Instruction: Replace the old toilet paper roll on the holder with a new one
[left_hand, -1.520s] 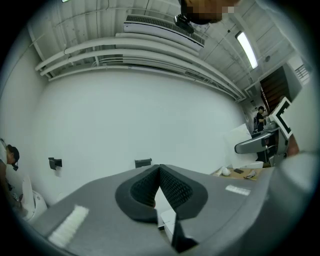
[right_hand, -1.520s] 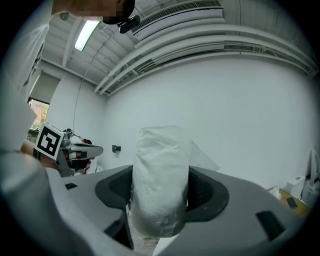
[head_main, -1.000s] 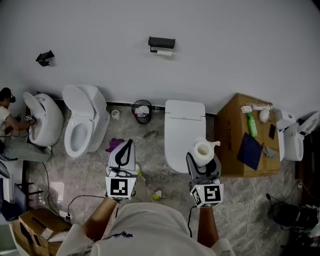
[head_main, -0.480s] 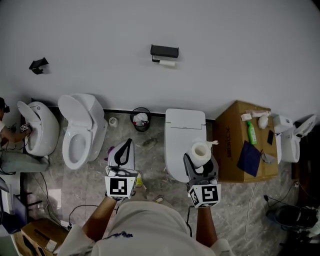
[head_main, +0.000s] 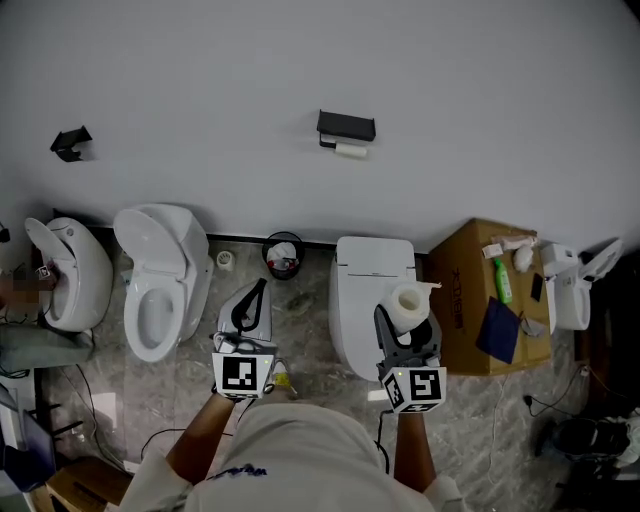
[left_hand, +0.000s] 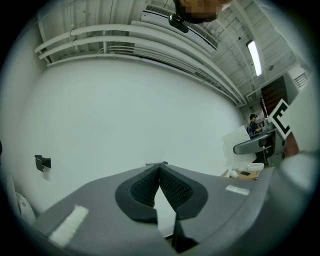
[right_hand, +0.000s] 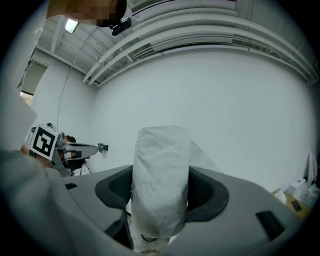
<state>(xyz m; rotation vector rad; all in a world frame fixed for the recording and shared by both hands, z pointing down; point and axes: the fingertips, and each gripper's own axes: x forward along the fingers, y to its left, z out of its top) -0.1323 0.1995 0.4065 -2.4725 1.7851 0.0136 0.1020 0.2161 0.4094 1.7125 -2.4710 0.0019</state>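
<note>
A black holder hangs on the white wall with the old, thin roll under it. My right gripper is shut on a full white toilet paper roll, held upright over the closed toilet, well short of the wall. In the right gripper view the roll fills the gap between the jaws of the right gripper, and a loose sheet trails to its right. My left gripper is shut and empty above the floor. In the left gripper view the holder shows small, just above the left gripper.
A closed-lid white toilet stands below the holder, an open toilet left of it, with a small bin between them. A cardboard box with a green bottle is at the right. Another black wall fitting is far left.
Both grippers have moved together toward the wall, so the holder and toilets sit a little closer and further right in view. The left gripper stays shut and the right keeps its hold on the roll.
</note>
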